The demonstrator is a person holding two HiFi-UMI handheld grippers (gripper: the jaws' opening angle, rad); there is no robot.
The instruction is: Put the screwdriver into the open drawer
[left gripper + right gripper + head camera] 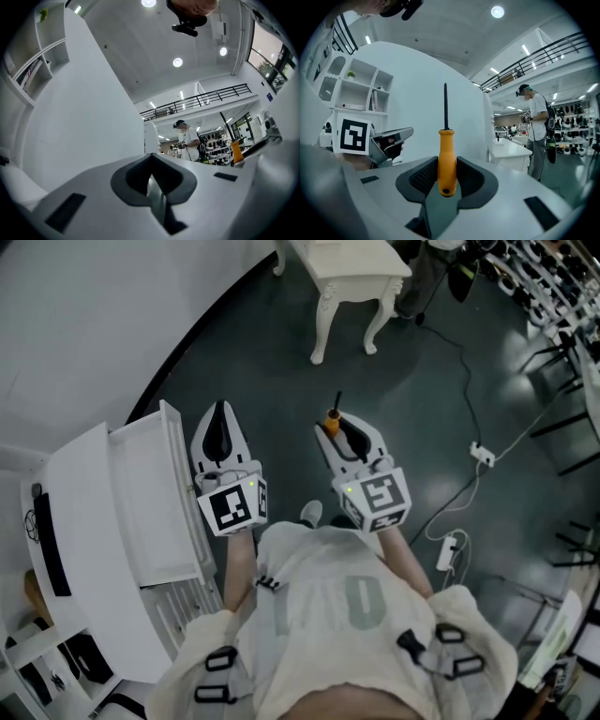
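Left of the closed, empty left gripper [220,414], the drawer's [150,507] inside is hard to read; right gripper [446,162] clamps the screwdriver's [446,150] handle, shaft jutting past the jaws.

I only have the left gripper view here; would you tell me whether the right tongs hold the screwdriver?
Observer: Yes, the right tongs are shut on the screwdriver, at its orange handle.
Operator: Thank you; where is the open drawer?
Observer: The head view shows the drawer open just left of the left tongs.
Operator: Is the screwdriver over it?
Observer: No, it hangs over the dark floor, right of the left tongs.
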